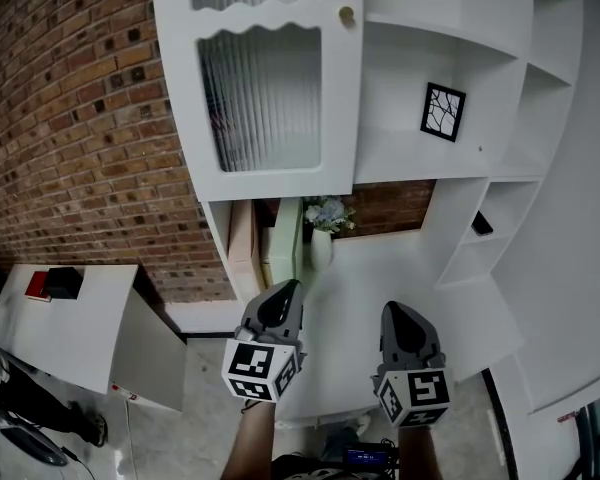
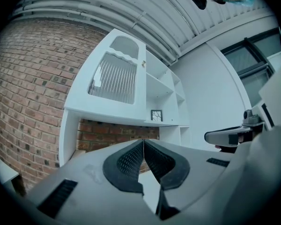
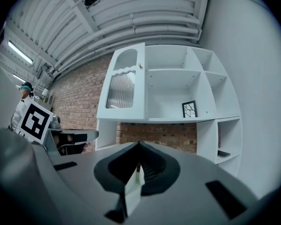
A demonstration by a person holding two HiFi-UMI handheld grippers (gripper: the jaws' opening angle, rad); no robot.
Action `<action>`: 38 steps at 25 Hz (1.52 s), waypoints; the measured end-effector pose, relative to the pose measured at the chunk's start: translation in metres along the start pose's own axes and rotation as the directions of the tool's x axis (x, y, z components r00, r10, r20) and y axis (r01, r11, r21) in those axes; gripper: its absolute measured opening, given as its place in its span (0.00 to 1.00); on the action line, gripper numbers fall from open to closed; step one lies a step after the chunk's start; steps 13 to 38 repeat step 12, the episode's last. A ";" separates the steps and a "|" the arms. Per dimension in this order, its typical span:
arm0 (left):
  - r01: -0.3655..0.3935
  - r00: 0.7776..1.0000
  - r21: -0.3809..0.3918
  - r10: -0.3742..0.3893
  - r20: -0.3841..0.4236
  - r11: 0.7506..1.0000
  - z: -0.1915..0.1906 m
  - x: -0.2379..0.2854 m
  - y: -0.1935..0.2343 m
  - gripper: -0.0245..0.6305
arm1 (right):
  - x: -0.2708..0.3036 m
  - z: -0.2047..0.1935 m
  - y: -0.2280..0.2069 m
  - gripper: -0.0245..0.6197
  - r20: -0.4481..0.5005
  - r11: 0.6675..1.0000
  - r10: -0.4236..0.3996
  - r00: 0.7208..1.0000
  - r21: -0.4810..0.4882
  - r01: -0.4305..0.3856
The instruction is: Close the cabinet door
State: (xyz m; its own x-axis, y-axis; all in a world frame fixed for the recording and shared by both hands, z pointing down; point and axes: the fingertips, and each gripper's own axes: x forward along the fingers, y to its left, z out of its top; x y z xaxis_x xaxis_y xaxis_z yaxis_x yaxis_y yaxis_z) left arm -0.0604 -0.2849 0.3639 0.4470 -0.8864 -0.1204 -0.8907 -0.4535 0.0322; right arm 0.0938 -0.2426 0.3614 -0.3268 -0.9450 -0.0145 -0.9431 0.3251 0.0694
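I'm holding the left gripper (image 1: 288,290) and right gripper (image 1: 396,311) well below the cabinet door (image 1: 270,98), both pressed together on nothing. The door is sitting flush with its frame, knob (image 1: 346,14) at its right edge, so I'm judging the closing done or nearly so. Under the door the counter (image 1: 380,268) is giving me room, though a vase (image 1: 321,248) is standing below its lower right corner.

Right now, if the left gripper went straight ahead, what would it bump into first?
Likely the brick wall in the gap under the cabinet; the left gripper, shut and empty, aims there. The vase stands close to that line and might come first; depth is unclear.
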 end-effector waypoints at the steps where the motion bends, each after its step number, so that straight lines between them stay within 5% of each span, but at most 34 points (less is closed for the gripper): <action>1: 0.000 1.000 0.002 0.000 -0.001 1.000 0.000 0.000 0.000 0.07 | 0.000 0.000 -0.001 0.04 -0.001 1.000 -0.001 1.000 0.002 0.001; 38: -0.005 1.000 -0.008 0.005 -0.009 1.000 -0.005 0.002 0.001 0.06 | 0.000 -0.004 -0.004 0.04 -0.005 1.000 0.000 1.000 0.005 0.000</action>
